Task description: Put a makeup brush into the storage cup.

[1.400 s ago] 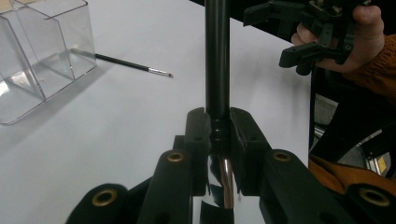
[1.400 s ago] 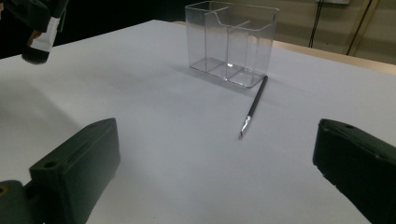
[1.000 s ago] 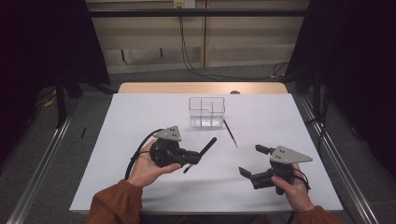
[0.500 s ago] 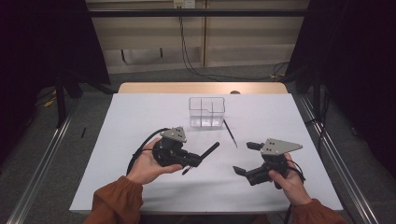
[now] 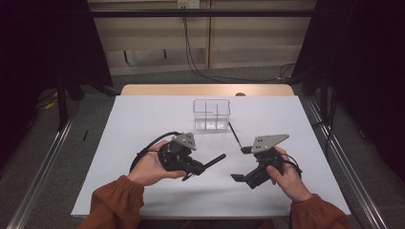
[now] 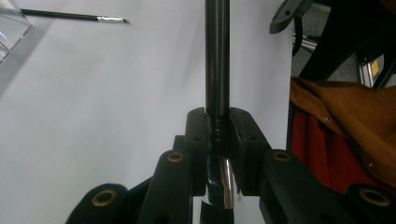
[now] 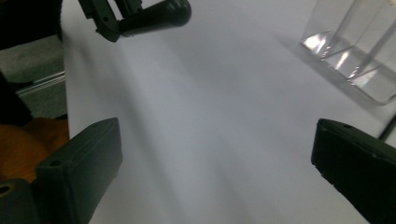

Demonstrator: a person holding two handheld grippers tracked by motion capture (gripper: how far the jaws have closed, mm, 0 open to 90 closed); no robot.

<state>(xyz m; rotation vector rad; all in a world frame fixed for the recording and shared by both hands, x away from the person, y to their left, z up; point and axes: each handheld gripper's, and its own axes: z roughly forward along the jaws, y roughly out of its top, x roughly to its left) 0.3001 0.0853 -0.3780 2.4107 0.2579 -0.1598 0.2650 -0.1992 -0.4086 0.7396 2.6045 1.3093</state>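
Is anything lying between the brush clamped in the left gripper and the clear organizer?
Nothing visible: bare white table lies between the brush in the left gripper and the clear organizer. A thin brush lies off to the right.

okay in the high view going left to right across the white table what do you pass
Left gripper clamped on a thick black brush handle → clear plastic divided box → thin black brush lying flat → right gripper, jaws wide apart.

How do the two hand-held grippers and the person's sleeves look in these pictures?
Both the left gripper and the right gripper are black, each topped by a grey three-cornered plate. A black cable loops from the left one. The jaws are flat black blocks on arms with brass-coloured rivets. The person wears rust-orange sleeves with gathered cuffs.
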